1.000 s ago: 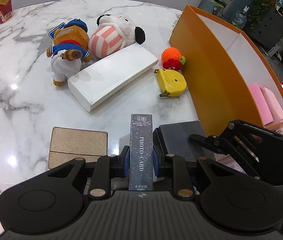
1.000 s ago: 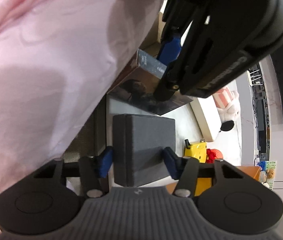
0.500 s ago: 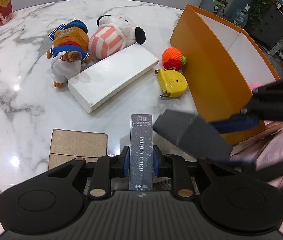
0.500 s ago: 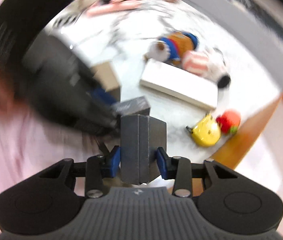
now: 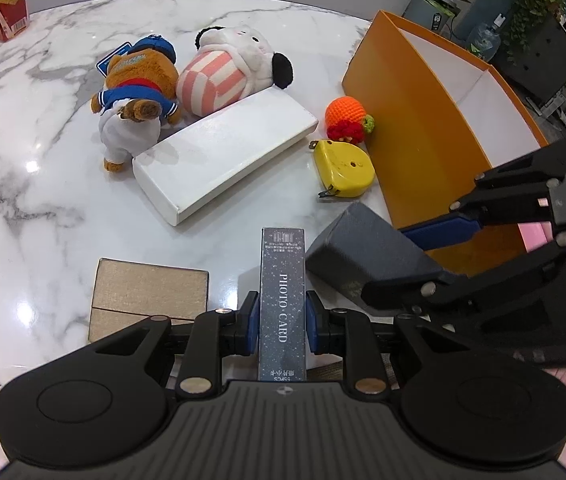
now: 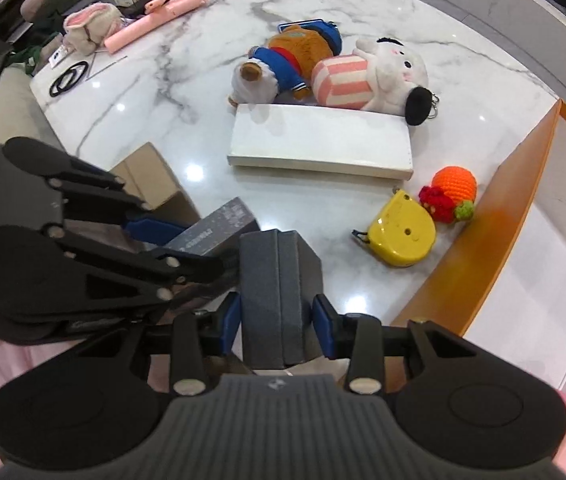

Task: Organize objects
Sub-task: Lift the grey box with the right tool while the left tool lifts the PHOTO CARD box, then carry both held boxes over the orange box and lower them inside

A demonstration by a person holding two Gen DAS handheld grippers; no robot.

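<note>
My left gripper [image 5: 282,322] is shut on a dark box marked PHOTO CARD [image 5: 283,292], held over the near table edge; it also shows in the right wrist view [image 6: 219,228]. My right gripper [image 6: 279,320] is shut on a dark grey box [image 6: 279,288], lifted off the table, seen beside the card box in the left wrist view [image 5: 367,256]. An orange bin [image 5: 415,128] with white inside stands at the right. On the marble table lie a white flat box [image 5: 223,156], a brown bear plush [image 5: 135,92], a striped plush [image 5: 235,68], a yellow tape measure [image 5: 345,170] and an orange knit toy [image 5: 347,118].
A tan box [image 5: 147,300] lies at the near left edge. A red drink carton [image 5: 5,2] stands far left. In the right wrist view, a pink handled item [image 6: 155,16], a pink pouch [image 6: 91,26] and black rings [image 6: 69,78] lie at the far table end.
My right gripper has lifted the grey box off the table, turned it on edge and swung it up toward the orange bin. My left gripper has stayed still with the card box.
</note>
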